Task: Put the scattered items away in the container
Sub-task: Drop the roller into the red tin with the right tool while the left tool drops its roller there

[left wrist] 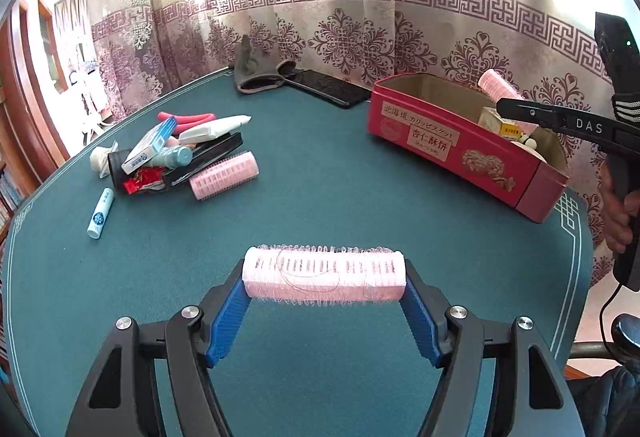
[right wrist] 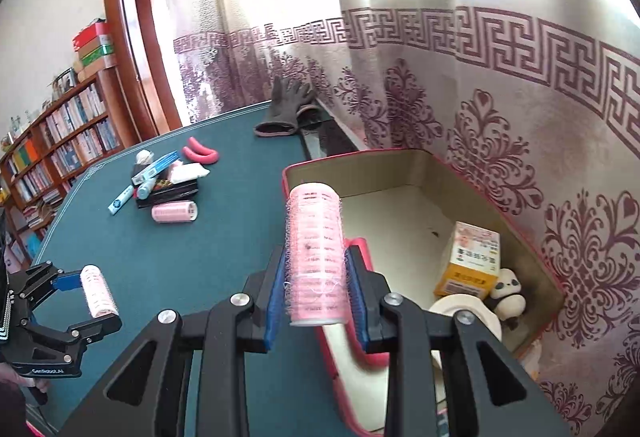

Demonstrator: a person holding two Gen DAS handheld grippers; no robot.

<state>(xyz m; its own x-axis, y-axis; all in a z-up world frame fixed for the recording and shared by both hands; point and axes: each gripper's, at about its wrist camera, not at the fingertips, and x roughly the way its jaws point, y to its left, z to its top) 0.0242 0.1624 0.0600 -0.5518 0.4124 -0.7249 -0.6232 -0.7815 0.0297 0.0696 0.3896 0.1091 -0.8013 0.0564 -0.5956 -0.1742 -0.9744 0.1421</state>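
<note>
My left claw (left wrist: pixel 324 277) is clenched on a pink roller (left wrist: pixel 324 273), gripped end to end so its bristled side never meets the pads; it hangs above the green desk (left wrist: pixel 320 177), well short of the red box (left wrist: pixel 460 149). My right claw (right wrist: pixel 316 269) is clamped across the sides of a second roller (right wrist: pixel 316 253), which stands on end between the fingers right over the box's near wall (right wrist: pixel 340 337). I hold it there, I judge, so that a release lets it fall inside and not onto the desk. Already in the box are a yellow carton (right wrist: pixel 472 257), a panda toy (right wrist: pixel 508 297) and a white roll (right wrist: pixel 460 309). A third roller (left wrist: pixel 224 175) lies beside the pile (left wrist: pixel 172 153) at the desk's far left, with a lip balm (left wrist: pixel 100 213) just apart from it, so plenty remains. Gloves (left wrist: pixel 256 77) by the curtain look unrelated to the job.
</note>
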